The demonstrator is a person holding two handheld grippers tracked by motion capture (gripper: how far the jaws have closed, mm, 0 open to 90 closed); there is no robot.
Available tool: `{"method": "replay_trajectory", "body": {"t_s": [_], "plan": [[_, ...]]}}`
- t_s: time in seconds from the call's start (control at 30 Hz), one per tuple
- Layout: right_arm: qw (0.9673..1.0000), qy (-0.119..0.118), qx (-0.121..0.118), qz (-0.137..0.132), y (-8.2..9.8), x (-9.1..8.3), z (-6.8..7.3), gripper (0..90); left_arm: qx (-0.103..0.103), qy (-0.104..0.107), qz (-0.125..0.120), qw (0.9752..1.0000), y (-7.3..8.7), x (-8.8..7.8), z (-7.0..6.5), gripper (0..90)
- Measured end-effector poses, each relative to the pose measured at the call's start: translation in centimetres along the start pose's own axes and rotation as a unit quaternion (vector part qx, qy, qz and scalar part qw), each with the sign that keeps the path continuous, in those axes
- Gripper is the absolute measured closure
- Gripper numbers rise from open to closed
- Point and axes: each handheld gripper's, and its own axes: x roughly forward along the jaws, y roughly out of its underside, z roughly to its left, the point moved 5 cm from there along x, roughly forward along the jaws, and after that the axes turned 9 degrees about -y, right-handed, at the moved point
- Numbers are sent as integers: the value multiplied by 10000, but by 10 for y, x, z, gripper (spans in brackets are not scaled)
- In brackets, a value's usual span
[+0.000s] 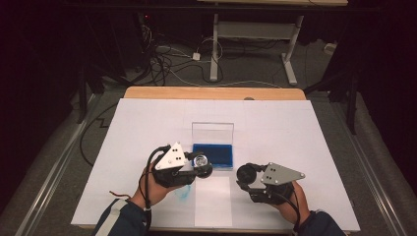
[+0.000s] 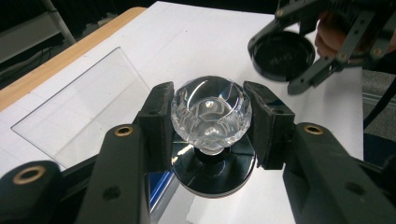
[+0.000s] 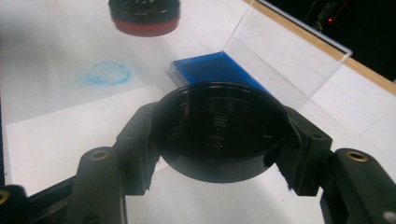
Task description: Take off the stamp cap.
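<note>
Faceted glass stamp knob (image 2: pixel 211 112) sits clamped in left gripper (image 2: pixel 210 122) jaws.

Dark rm; grey floor (image 1: pixel 255 69) w/ cables (image 1: pixel 162 61), white desk frame (image 1: pixel 255 37).

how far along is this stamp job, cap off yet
Done: the black cap is off, clamped in the right gripper clear of the stamp.
In hand: the left gripper grips the stamp's crystal knob, held near the open blue ink pad.
Left, probably: inking and pressing onto the white sheet. A faint blue ring already marks the table cover.
</note>
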Motion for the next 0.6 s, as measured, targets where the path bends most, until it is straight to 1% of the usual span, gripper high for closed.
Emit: {"method": "replay_trajectory", "body": {"t_s": [0.17, 0.27, 0.37, 0.43, 0.6], "plan": [[9999, 145, -14, -65, 1, -12, -5, 383, -20, -52, -6, 10000, 2, -2, 3, 542], [9998, 184, -6, -103, 2, -18, -6, 383, -20, -93, 3, 10000, 4, -4, 4, 542], [9996, 264, -40, -100, 3, -24, -8, 383, 3, -174, 49, 9998, 7, -6, 9, 542], [9995, 306, -22, -121, 4, -28, -9, 383, -44, -200, 45, 9998, 8, -7, 11, 541], [9990, 420, 54, -151, 9, -37, -13, 383, -40, -279, 62, 9996, 10, -9, 15, 541]]}}
